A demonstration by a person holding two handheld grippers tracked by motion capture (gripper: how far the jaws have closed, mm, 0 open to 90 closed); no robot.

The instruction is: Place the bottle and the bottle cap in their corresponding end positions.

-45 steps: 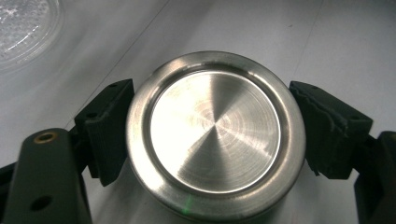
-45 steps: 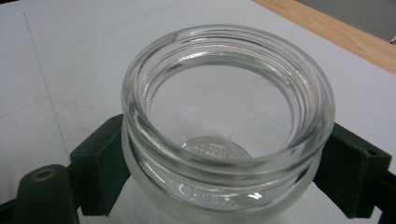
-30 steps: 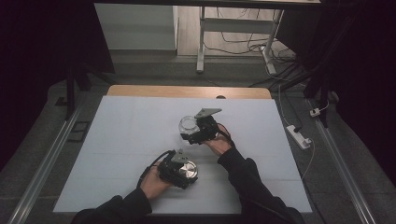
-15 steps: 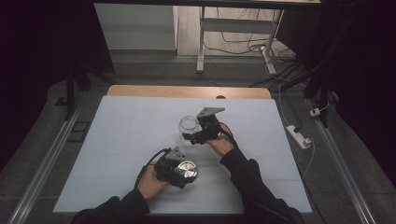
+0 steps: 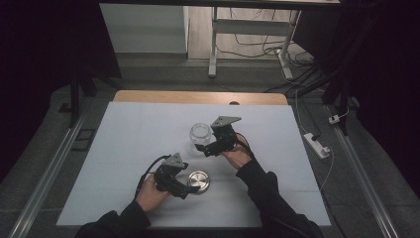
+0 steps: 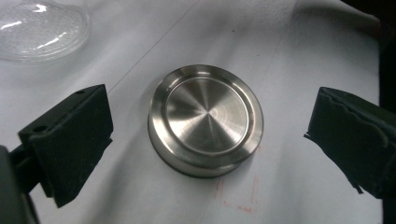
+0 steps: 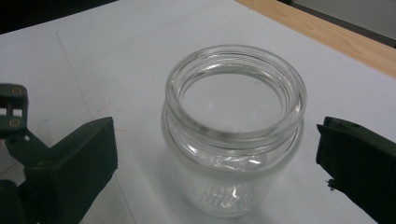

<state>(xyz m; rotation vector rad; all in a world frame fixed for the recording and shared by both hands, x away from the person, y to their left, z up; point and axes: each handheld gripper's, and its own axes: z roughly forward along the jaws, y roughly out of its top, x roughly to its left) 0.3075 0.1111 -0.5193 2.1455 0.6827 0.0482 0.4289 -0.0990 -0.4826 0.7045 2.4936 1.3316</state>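
Note:
A round brushed-metal lid (image 5: 198,181) lies flat on the white table, top side up. My left gripper (image 5: 190,187) sits just left of it. In the left gripper view the lid (image 6: 205,119) rests between the wide-apart pads (image 6: 74,135), which do not touch it; these jaws have just been opening. An open, empty glass jar (image 5: 200,134) stands upright mid-table. My right gripper (image 5: 204,148) is at its near right side. In the right gripper view the jar (image 7: 233,126) stands between the spread pads (image 7: 88,158), clear of both; these jaws have also just been opening.
The white sheet (image 5: 124,139) covers the table, with a bare wooden strip (image 5: 198,97) along the far edge. The jar's base (image 6: 42,25) shows at the top left of the left gripper view. A power strip (image 5: 317,144) lies on the floor to the right.
The left gripper has opened off the lid and drawn back to the left, leaving it on the table. The right gripper's jaws have spread away from the jar; that hand stayed put.

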